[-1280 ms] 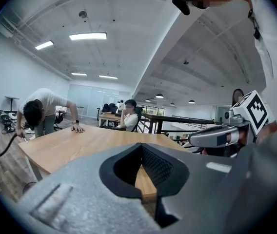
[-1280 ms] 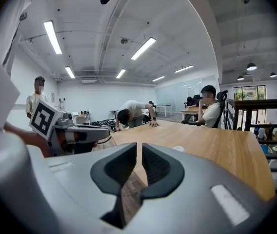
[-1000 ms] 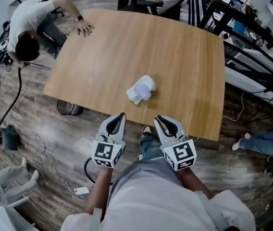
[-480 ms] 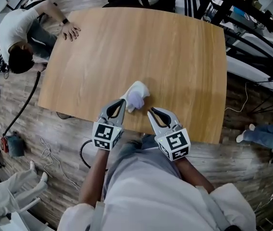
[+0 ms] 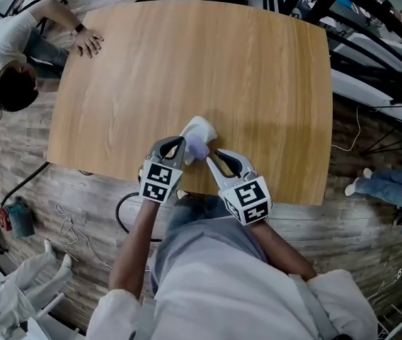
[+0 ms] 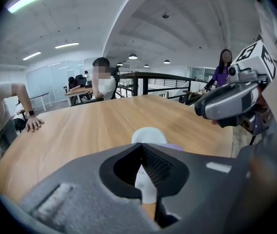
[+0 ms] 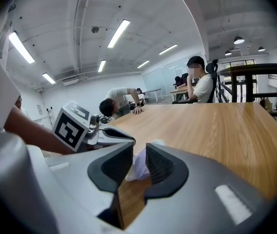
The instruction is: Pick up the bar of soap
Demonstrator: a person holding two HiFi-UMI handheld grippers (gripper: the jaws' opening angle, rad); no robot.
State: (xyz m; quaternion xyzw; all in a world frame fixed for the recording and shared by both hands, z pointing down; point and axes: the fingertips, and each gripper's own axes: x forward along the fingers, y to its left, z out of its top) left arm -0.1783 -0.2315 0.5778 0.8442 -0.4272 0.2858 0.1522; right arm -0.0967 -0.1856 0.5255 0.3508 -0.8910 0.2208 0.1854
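The bar of soap, white with a lavender patch, lies on the wooden table near its front edge. My left gripper is shut, its tips right at the soap's left side; in the left gripper view the soap shows just beyond the closed tips. My right gripper is open and its jaws have just been opening. The soap lies just ahead of its gap, with nothing pressed between the pads.
A person leans over at the table's far left corner with a hand on the top. Another person sits at the far side. A black cable loops on the floor. Dark railings stand right of the table.
Both grippers have moved forward and down from the table's front edge to the soap. The right gripper's jaws have parted. The soap has not shifted on the table.
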